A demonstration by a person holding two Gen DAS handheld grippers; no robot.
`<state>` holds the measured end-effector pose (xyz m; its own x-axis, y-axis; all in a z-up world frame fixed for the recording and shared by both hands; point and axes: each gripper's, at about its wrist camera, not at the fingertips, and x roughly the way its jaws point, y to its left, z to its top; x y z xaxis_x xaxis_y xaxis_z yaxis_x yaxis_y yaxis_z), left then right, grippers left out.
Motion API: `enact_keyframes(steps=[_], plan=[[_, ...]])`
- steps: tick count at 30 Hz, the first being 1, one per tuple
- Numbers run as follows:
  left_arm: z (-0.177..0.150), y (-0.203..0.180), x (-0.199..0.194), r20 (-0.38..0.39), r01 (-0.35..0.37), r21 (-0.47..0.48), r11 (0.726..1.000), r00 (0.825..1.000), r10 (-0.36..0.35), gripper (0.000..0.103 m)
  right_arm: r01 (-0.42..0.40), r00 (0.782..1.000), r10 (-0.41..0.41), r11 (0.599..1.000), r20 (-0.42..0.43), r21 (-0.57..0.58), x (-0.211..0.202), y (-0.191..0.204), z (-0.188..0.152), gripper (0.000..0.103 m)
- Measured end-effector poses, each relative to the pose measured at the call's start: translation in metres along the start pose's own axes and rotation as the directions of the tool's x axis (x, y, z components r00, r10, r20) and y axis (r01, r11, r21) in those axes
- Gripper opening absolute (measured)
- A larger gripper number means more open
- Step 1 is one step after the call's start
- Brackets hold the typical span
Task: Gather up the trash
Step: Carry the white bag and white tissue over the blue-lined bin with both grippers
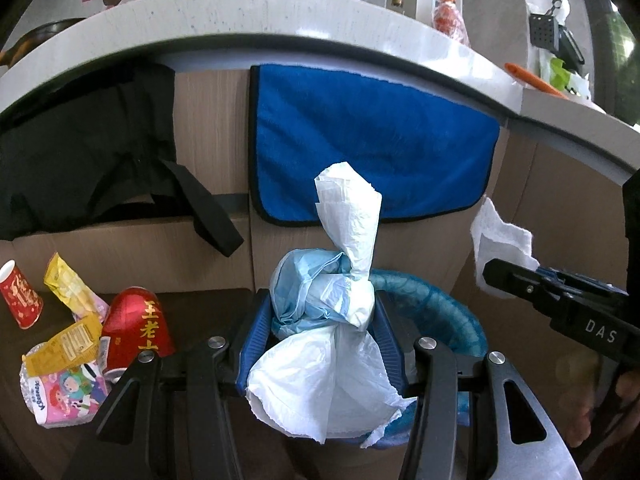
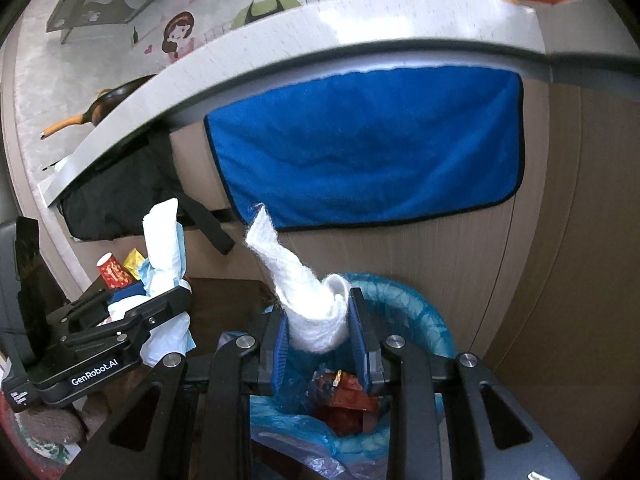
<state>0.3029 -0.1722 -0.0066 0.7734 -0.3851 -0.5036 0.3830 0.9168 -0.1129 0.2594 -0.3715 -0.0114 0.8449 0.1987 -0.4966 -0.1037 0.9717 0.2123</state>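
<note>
In the left wrist view my left gripper (image 1: 320, 308) is shut on a bundle of white tissue and light-blue plastic (image 1: 348, 240) that sticks up between its blue pads. Behind the bundle is the rim of a trash bin with a blue liner (image 1: 440, 304). At the right edge, my right gripper (image 1: 492, 276) holds a white paper towel (image 1: 496, 236). In the right wrist view the right gripper (image 2: 318, 312) is shut on the twisted paper towel (image 2: 288, 264), just above the lined bin (image 2: 420, 312), which holds red trash (image 2: 344, 396). The left gripper (image 2: 176, 300) with its bundle (image 2: 164, 236) is at the left.
On the floor to the left lie a red paper cup (image 1: 20, 296), yellow wrappers (image 1: 68, 288), a red can (image 1: 136, 324) and a tissue pack (image 1: 64, 396). A blue towel (image 1: 368, 140) and a black bag (image 1: 80, 152) hang under the grey counter (image 1: 280, 12).
</note>
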Motion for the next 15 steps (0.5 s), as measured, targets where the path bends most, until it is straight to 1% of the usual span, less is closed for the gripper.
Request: enact_keyframes(steps=[6,11,15], plan=[[-0.004,0.001,0.016,-0.028,-0.023,-0.010,1.000,0.999,0.023,0.051,-0.002,1.000,0.003,1.000,-0.029,0.025,0.018,-0.011,-0.006,0.026],[-0.010,0.000,0.033,-0.064,-0.050,-0.037,0.998,0.997,0.048,0.051,-0.002,0.998,0.004,0.999,-0.057,0.040,0.034,-0.019,-0.011,0.026],[-0.014,-0.002,0.045,-0.091,-0.063,-0.037,0.997,0.994,0.060,0.051,0.000,0.997,0.004,0.999,-0.077,0.051,0.045,-0.024,-0.016,0.026]])
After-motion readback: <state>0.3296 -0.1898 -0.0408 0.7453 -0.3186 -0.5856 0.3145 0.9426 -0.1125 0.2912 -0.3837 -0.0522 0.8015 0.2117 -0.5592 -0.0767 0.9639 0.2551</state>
